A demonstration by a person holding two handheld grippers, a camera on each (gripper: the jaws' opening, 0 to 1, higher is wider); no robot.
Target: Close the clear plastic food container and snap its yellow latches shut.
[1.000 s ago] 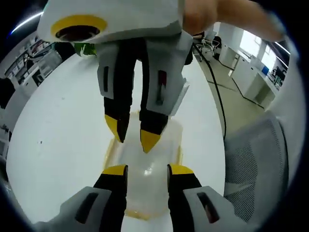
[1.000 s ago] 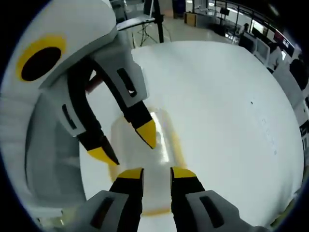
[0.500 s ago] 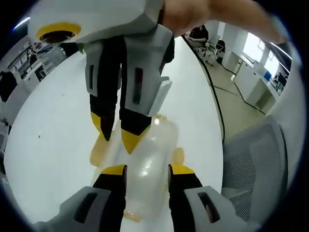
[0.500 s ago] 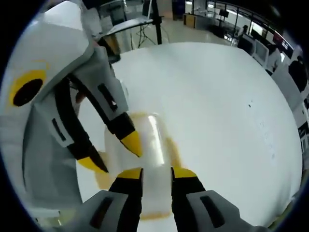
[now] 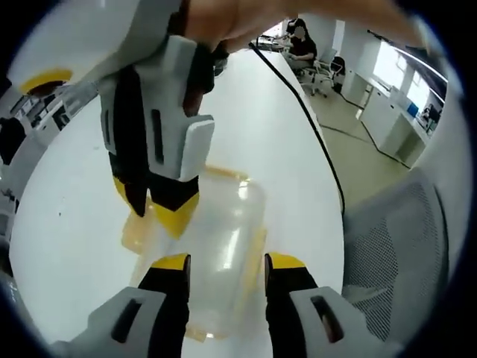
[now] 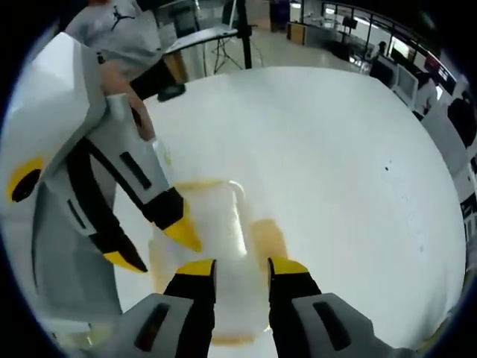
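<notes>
Two handheld grippers converge on a clear plastic food container [image 5: 223, 246] lying on a white table [image 5: 67, 224], with the latching step of the task apparently in hand. The lid looks seated on the container, though its clear plastic makes that hard to confirm.

In the left gripper view, the left gripper [image 5: 227, 262] hangs just above the near end of the container, its yellow-tipped jaws apart and straddling the body without clamping it. The right gripper [image 5: 156, 212] comes in from the far side, its tips close together near the container's left edge, where a yellow latch [image 5: 134, 233] flares outward. Another yellow latch [image 5: 256, 250] runs along the container's right edge.

In the right gripper view, the right gripper [image 6: 242, 267] also stands parted over the near end of the container [image 6: 201, 239], holding nothing. Beside the container, a yellow latch [image 6: 267, 239] lies splayed flat on the table, plainly not yet snapped. The left gripper [image 6: 153, 246] reaches in with its jaws spread, tips just over the container's other long edge.

The next move, by this reading, calls for steadying the container with one gripper while the other presses a splayed latch up against the lid's rim until it catches.
</notes>
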